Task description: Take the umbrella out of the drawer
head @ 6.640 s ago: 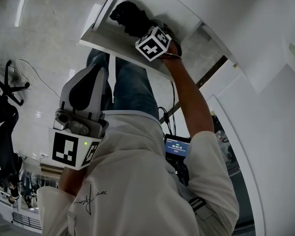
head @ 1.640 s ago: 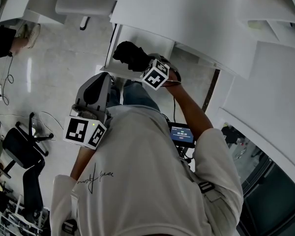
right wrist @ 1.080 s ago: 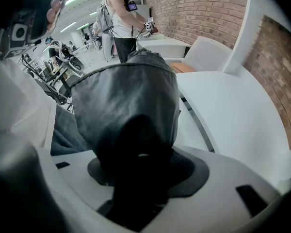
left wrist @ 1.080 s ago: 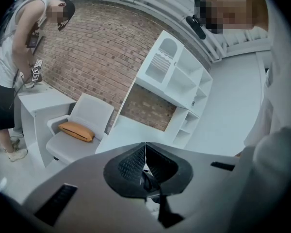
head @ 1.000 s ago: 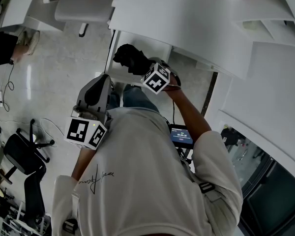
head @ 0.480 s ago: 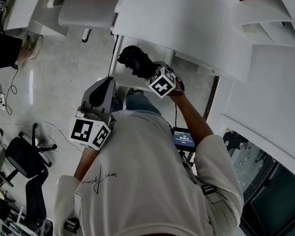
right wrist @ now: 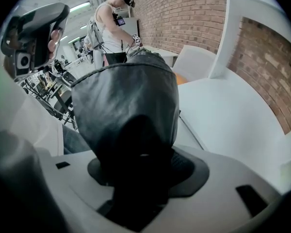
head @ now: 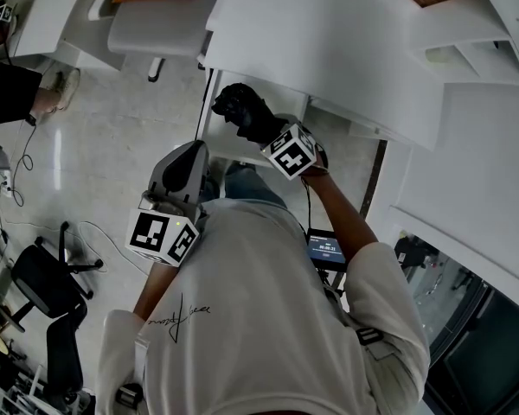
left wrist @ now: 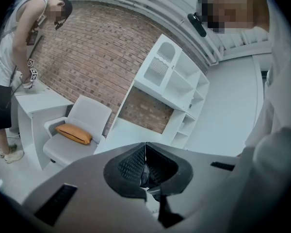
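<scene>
Lifting step: black folded fabric umbrella (head: pixel 238 109) clamped between the 2 jaws of right gripper (head: pixel 261 132), over white open drawer (head: pixel 226 146).
Left gripper (left wrist: pixel 145 168): jaws together, nothing held.
Next move: probably carry umbrella clear of drawer.

The left tongs (head: pixel 193 148) and right tongs (head: pixel 258 130) share a pale grey moulded shell, black ribbed pads (left wrist: pixel 131 164) and a cube (head: pixel 163 236) of black-and-white square markers. Behind them the person wears an off-white short-sleeved T-shirt (head: pixel 268 318) with dark script lettering (head: pixel 180 316), and blue jeans (head: pixel 246 184).
</scene>
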A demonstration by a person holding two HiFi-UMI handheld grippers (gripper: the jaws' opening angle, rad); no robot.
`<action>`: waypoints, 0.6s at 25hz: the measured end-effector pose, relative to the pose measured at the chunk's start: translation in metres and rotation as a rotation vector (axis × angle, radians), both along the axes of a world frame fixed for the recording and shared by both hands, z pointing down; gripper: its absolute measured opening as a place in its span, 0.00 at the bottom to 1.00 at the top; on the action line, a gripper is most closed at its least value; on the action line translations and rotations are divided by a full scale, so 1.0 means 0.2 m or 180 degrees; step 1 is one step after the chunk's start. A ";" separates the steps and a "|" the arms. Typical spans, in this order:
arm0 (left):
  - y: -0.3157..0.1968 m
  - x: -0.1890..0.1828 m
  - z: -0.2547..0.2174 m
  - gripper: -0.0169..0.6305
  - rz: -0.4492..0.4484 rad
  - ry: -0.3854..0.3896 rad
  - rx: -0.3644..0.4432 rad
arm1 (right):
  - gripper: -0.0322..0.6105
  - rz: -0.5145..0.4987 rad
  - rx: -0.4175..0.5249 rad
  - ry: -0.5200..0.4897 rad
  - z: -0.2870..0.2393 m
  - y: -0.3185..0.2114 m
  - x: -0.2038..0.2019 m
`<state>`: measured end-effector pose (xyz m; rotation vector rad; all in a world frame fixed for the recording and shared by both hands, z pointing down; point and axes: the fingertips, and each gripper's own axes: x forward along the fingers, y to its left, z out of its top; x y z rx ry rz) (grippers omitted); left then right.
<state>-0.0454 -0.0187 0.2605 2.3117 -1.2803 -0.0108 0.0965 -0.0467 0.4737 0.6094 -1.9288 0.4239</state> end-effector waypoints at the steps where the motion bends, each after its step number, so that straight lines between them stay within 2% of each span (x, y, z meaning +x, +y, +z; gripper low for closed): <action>1: 0.00 0.00 0.00 0.05 -0.0007 0.0005 0.0004 | 0.42 0.0011 0.0006 -0.0011 -0.01 0.00 0.00; 10: -0.01 -0.02 -0.01 0.05 -0.0002 0.0014 0.0037 | 0.42 0.0157 0.0011 -0.0160 -0.06 -0.01 -0.01; 15: -0.02 -0.03 -0.03 0.05 0.0009 0.0110 0.0032 | 0.42 0.0195 0.0041 -0.0216 -0.09 -0.01 -0.01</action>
